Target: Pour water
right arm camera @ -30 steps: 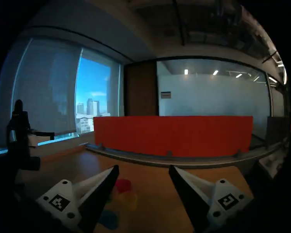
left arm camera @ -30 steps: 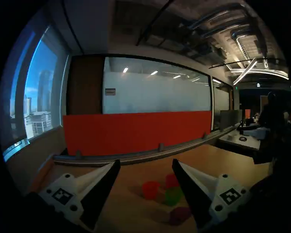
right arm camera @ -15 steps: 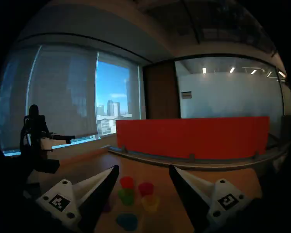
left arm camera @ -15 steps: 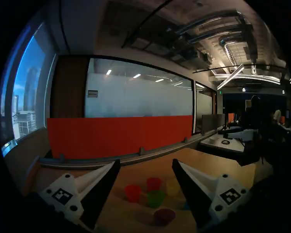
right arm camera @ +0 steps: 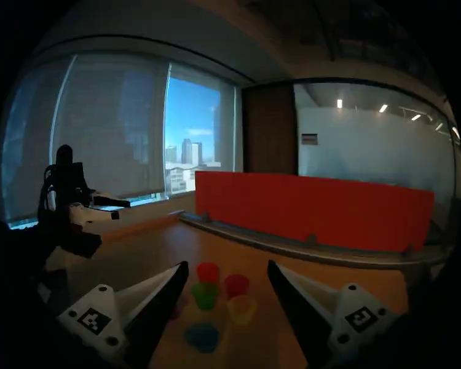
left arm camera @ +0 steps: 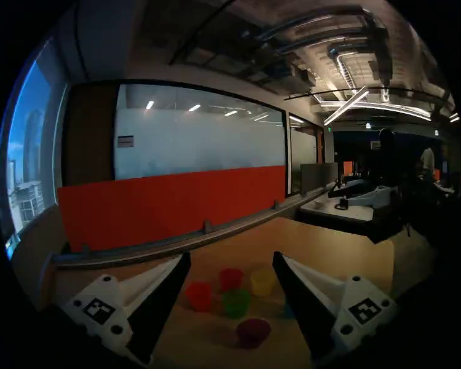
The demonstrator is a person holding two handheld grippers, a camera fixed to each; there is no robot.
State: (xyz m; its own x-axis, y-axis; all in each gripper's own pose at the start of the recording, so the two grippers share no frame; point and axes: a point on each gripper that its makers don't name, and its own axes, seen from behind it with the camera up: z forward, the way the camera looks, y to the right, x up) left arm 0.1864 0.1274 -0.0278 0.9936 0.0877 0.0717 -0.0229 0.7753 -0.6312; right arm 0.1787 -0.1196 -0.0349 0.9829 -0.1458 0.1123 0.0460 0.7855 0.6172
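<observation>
The left gripper (left arm camera: 230,256) and right gripper (right arm camera: 227,264) are held wide open and empty, aimed at the coloured cups (left arm camera: 236,301) grouped on the wooden table (left arm camera: 347,246), presumably so that one can be selected. Water cannot be discerned in the dim light.

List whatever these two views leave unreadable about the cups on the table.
- Contents, both views: the light is dim and the cups are small and seen from the side, so whether the green cup or any other holds water cannot be told.
- Blue cup, left gripper view: mostly hidden behind a finger of the left gripper.
- Purple cup, right gripper view: mostly hidden behind a finger of the right gripper, and blurred.
</observation>
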